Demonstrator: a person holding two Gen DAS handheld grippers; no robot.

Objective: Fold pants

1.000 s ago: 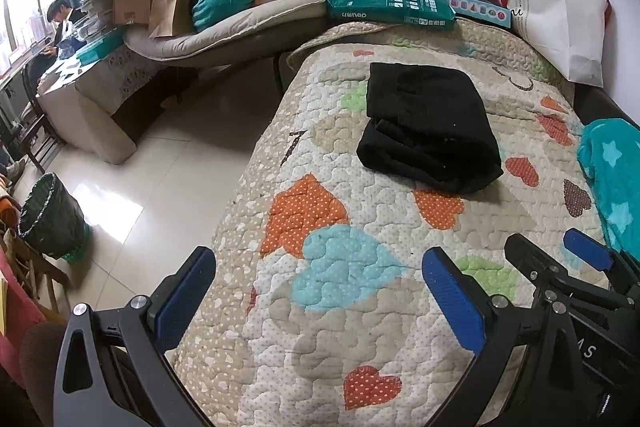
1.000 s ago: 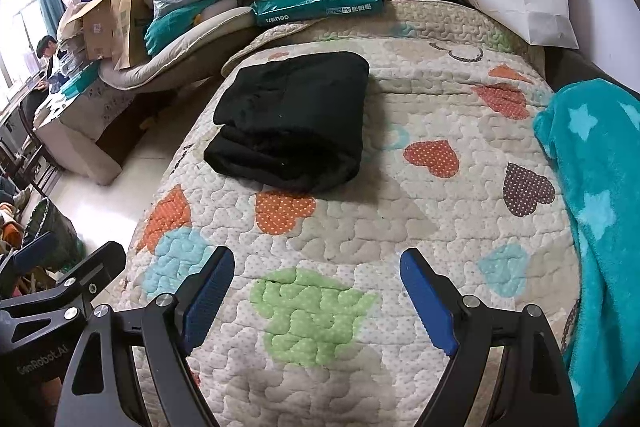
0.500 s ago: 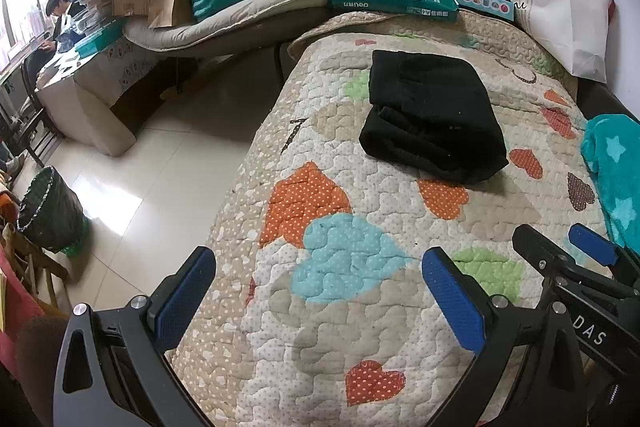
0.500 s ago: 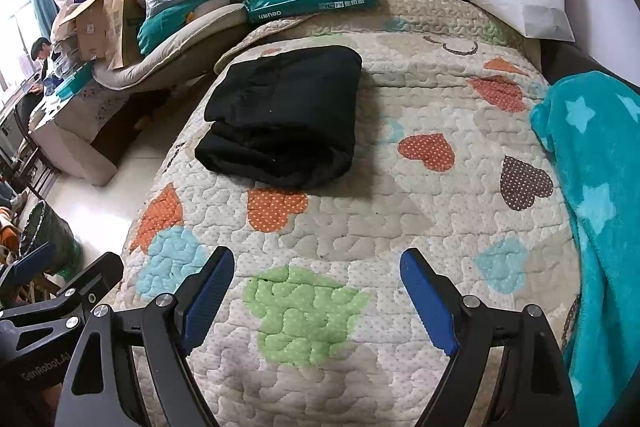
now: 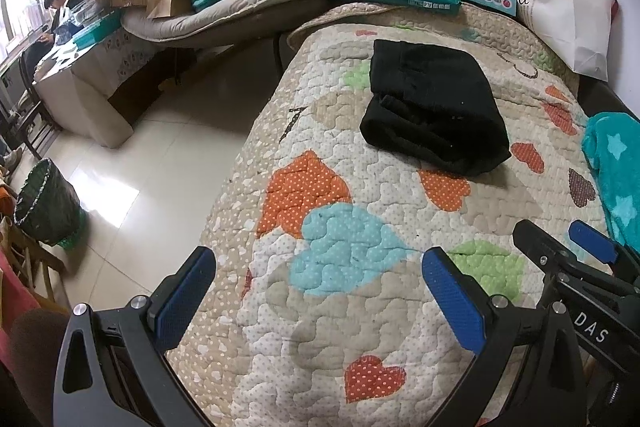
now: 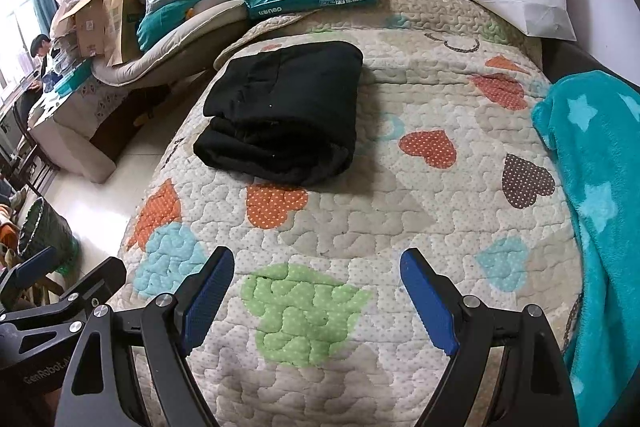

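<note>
Partly cropped: teal blanket [image 6: 596,195] rightward.

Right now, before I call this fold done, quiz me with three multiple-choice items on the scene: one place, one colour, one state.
1. Where are the pants?
A. on the quilt
B. on the floor
C. in the basket

2. What colour is the blanket at the quilt's right edge?
A. red
B. teal with pale stars
C. plain white

3. How do the left gripper and right gripper stand?
A. both clamped on cloth
B. one holding the pants
C. both open, holding nothing

Answers:
1 A, the black bundle lies folded on the heart-print quilt.
2 B, star shapes show on teal fleece.
3 C, bare quilt shows between each pair of blue pads.
</note>
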